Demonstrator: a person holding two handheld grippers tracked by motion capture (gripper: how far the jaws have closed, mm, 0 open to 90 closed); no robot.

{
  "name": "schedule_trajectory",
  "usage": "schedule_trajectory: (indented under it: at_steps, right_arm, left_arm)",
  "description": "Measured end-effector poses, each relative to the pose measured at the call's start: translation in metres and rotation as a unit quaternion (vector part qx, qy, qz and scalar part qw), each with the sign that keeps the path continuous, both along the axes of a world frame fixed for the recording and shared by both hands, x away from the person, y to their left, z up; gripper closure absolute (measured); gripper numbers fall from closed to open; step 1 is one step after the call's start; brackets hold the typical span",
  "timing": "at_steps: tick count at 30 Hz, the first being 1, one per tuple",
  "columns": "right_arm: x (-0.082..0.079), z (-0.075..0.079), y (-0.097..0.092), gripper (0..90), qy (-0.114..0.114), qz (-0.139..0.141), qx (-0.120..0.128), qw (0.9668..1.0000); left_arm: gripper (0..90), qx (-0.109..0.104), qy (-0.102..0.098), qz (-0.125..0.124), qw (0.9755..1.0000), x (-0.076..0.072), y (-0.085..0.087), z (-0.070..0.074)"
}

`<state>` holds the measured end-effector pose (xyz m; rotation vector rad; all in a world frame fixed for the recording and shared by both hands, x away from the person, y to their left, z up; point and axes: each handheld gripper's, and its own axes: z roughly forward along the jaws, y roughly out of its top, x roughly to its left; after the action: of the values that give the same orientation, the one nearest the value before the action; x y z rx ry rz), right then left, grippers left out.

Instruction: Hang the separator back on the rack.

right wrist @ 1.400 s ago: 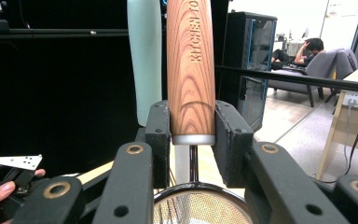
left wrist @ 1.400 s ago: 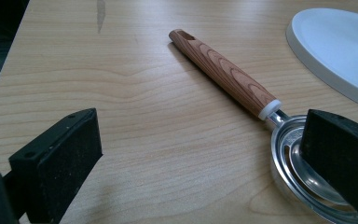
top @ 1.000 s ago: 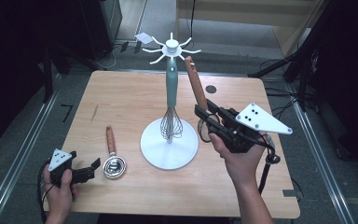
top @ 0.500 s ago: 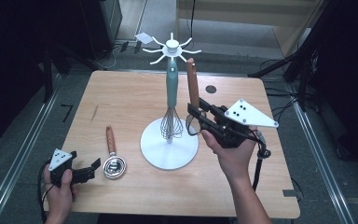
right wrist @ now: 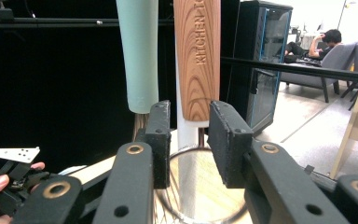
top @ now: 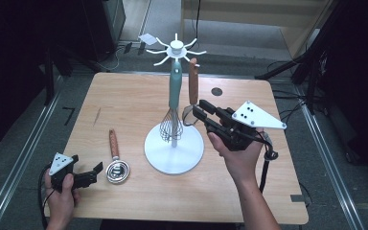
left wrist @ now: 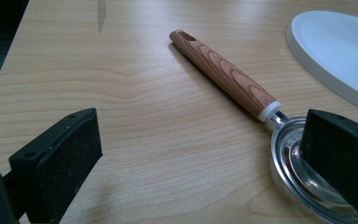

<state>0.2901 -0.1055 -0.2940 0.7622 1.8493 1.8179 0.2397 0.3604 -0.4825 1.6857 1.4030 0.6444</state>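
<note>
Since a second ago, the wooden-handled strainer, gripped in the right gripper fingers, has been raised upright beside the rack; hanging remains. Left gripper fingers rest open by the second strainer.

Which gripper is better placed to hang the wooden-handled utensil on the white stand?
Right. The right gripper holds the wooden-handled strainer upright just under a hook of the stand. The left gripper rests open on the table beside another utensil, far from the hooks.

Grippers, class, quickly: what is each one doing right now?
Left gripper: open, holding nothing.
Right gripper: closed on the wooden-handled strainer.
</note>
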Motion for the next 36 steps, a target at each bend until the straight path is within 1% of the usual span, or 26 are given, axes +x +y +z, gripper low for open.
schedule_trajectory:
  at_steps: [2,5,8,13,15,19,20,21,22,24,28,35,36]
  right_arm:
    - [0.000,0.000,-0.002,75.8,-0.005,0.005,0.007,1.0000]
    - [0.002,0.001,-0.004,84.2,-0.003,-0.003,0.008,1.0000]
    - [0.004,0.003,-0.004,89.9,0.001,-0.012,0.007,0.9999]
    - [0.009,0.006,-0.003,90.0,-0.001,-0.022,0.006,0.9997]
    - [0.012,0.010,-0.002,90.0,0.000,-0.026,0.008,0.9996]
    - [0.020,0.020,0.002,90.0,-0.008,-0.025,0.012,0.9996]
    - [0.021,0.022,0.003,90.0,-0.007,-0.026,0.015,0.9995]
    - [0.023,0.024,0.004,90.0,-0.012,-0.025,0.016,0.9995]
    - [0.023,0.025,0.004,90.0,-0.011,-0.024,0.016,0.9995]
    - [0.025,0.029,0.006,90.0,-0.018,-0.026,0.012,0.9994]
    - [0.025,0.034,0.007,90.0,-0.023,-0.021,0.015,0.9994]
    - [0.021,0.033,0.010,90.0,-0.031,-0.009,0.009,0.9994]
    - [0.020,0.032,0.011,90.0,-0.027,-0.009,0.010,0.9995]
  left_arm:
    - [0.0,0.000,0.000,0.000,1.0000,0.000,0.000,0.000]
    - [0.0,0.001,-0.001,0.000,1.0000,0.000,0.000,0.000]
    - [0.0,0.001,-0.001,-0.001,1.0000,0.000,0.000,0.000]
    - [0.0,0.002,0.000,-0.002,1.0000,0.000,-0.001,0.000]
    - [0.0,0.002,-0.001,-0.002,1.0000,0.000,0.000,0.000]
    - [0.0,0.000,-0.002,-0.002,1.0000,0.000,0.000,0.000]
    - [0.0,0.000,-0.001,-0.002,1.0000,0.000,0.000,0.000]
    - [0.0,0.000,-0.001,-0.002,1.0000,0.000,0.000,0.000]
    - [0.0,0.000,-0.001,-0.002,1.0000,0.000,0.000,0.000]
    - [0.0,0.001,0.000,-0.004,1.0000,0.000,0.000,0.000]
    - [0.0,-0.001,0.000,-0.003,1.0000,0.000,0.000,0.000]
    - [0.0,-0.001,0.001,-0.005,1.0000,0.000,0.000,0.000]
    - [0.0,-0.001,0.001,-0.006,1.0000,0.000,0.000,0.000]
